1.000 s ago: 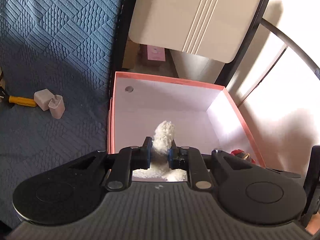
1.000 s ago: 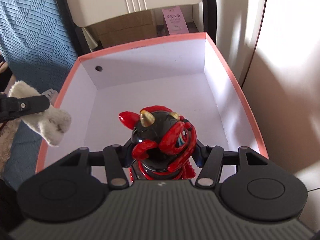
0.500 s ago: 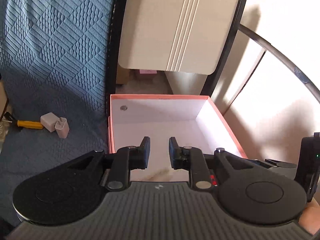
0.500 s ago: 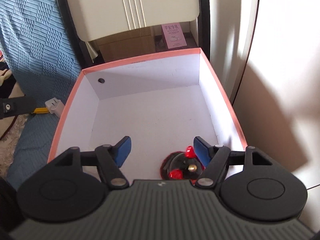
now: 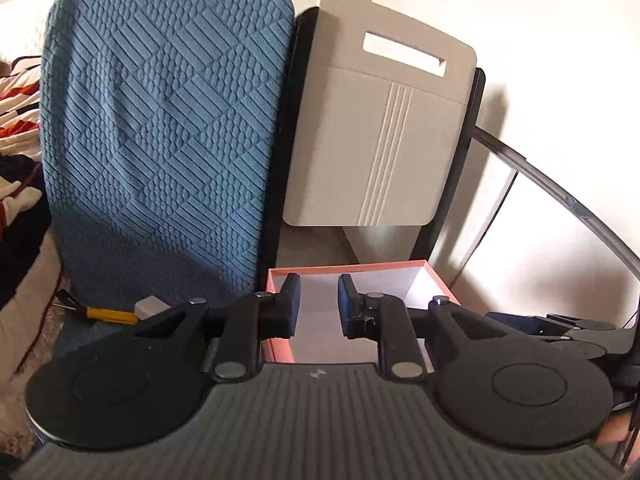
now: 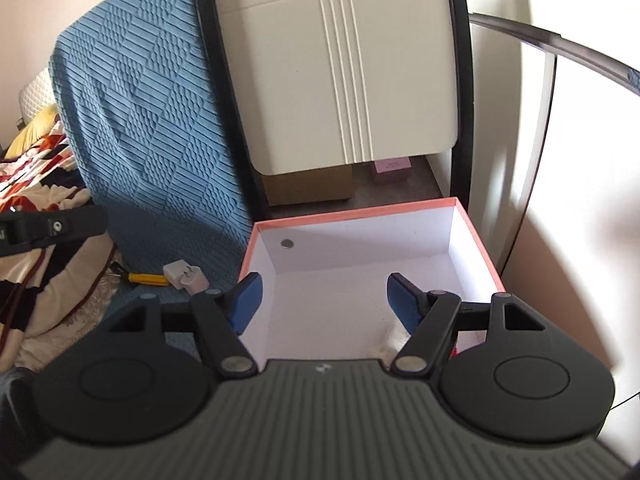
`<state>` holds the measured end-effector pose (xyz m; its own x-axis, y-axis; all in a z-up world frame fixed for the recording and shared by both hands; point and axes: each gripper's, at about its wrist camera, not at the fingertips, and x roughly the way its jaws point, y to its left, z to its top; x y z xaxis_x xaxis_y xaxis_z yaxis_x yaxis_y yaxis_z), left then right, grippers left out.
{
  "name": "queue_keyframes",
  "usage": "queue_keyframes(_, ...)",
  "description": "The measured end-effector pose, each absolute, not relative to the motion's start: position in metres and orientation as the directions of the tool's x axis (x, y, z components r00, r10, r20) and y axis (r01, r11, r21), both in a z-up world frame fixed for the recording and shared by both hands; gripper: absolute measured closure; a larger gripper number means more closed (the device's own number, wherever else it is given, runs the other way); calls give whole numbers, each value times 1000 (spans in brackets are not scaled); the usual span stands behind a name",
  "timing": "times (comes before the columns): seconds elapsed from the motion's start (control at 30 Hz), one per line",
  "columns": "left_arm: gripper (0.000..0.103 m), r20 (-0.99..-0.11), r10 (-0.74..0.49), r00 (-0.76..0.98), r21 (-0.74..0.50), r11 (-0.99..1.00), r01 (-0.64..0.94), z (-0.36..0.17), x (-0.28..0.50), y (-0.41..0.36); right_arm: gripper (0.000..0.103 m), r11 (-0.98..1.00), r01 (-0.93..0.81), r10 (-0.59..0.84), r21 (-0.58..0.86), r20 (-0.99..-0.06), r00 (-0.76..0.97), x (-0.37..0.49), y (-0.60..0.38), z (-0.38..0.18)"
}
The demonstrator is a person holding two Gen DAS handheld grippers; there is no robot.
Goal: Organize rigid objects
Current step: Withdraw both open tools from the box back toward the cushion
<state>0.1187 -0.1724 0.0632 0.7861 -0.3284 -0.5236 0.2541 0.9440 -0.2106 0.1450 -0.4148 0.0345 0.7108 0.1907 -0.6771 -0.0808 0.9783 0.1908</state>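
A pink-rimmed box (image 6: 352,213) with white inner walls stands below both grippers and also shows in the left wrist view (image 5: 348,268). My right gripper (image 6: 323,298) is open and empty above the box's near part. A bit of white plush (image 6: 390,334) and a red scrap (image 6: 455,350) show at the box's near edge by its right finger. My left gripper (image 5: 319,304) is open and empty, raised above the box's left near corner. A yellow-handled tool (image 6: 146,278) and white chargers (image 6: 186,274) lie on the blue cover to the left.
A blue quilted seat cover (image 5: 160,140) rises at the left. A beige folded panel in a black frame (image 5: 380,140) stands behind the box. A cardboard box (image 6: 308,186) and a pink packet (image 6: 392,168) sit behind. Bedding (image 6: 32,168) lies far left. A curved dark rail (image 5: 560,200) arcs at the right.
One second ago the left gripper held the white plush and the right held the red-and-black figure; both let go into the box. Both grippers have since lifted and tilted up, the right opening wider.
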Motion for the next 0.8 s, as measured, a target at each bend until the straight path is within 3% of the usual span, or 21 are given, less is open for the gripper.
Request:
queue_keyframes(0.4,79,-481,-230,846,-122,973,195,42,87,-91,32,973,-114,218,200,-645,732,120,-341,38)
queue_keyframes(0.8,79,-467,-219,857,-206,969,135,-15,86,-28,32,980,-145,199,137,-665,720,101,-273,-5)
